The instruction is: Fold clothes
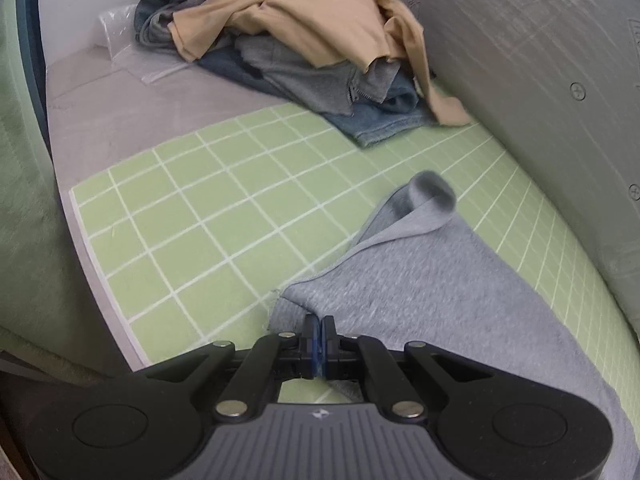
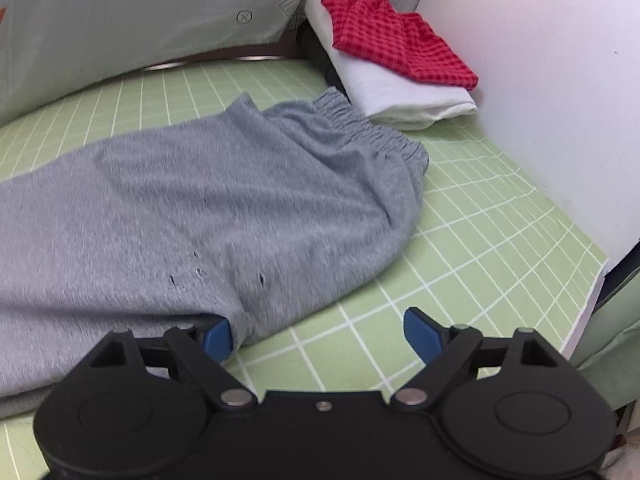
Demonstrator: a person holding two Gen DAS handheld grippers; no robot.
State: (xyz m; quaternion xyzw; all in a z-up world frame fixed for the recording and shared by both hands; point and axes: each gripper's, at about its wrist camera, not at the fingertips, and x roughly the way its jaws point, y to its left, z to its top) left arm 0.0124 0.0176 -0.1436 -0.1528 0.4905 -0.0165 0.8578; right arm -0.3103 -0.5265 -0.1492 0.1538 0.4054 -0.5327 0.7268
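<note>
Under grey sweatpants (image 2: 192, 200), right gripper's (image 2: 316, 330) left pad hides.

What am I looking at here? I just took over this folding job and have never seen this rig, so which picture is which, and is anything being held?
There is no robot arm: a person holds a two-finger gripper in each hand, and a fisheye camera on each looks forward along its fingers. The black shapes at the bottom of each picture are the grippers themselves.

The left wrist view shows the left gripper, its fingers pinched shut on an edge of the grey sweatpants. Beyond it lies an unfolded pile of clothes, tan on top.

The right wrist view shows the right gripper open, holding nothing. One blue finger sits against the sweatpants; the other is over bare mat. At the back, a red checked garment lies on a folded white cloth.

Everything rests on a green grid mat.
</note>
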